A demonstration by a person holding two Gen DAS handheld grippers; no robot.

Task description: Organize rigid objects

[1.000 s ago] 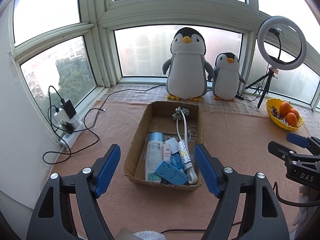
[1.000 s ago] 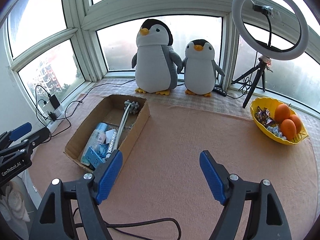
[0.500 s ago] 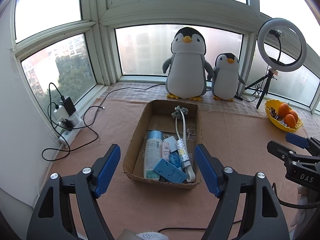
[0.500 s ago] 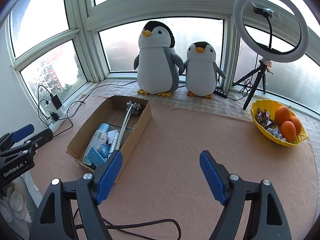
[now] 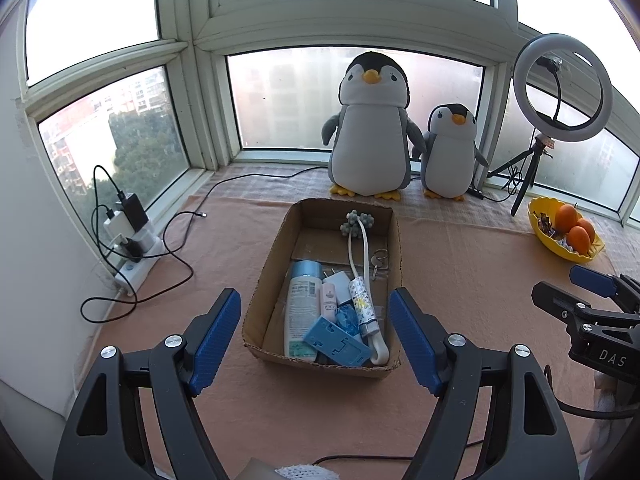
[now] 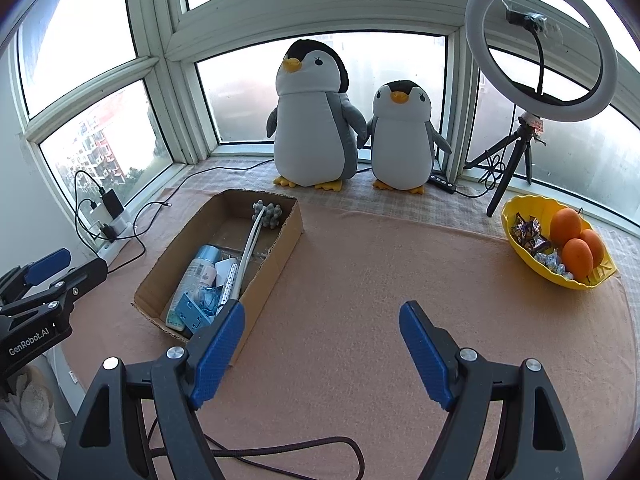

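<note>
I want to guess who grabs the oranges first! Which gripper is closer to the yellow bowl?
Right. The right gripper is on the yellow bowl's side of the table; the left gripper faces the cardboard box, farther away.

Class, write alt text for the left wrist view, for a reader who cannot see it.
An open left gripper hovers before a cardboard box holding a lotion bottle, a blue plastic piece and a white long-handled massager. Behind the box, two plush penguins stand at the window, with a ring light and a yellow fruit bowl at right.
</note>
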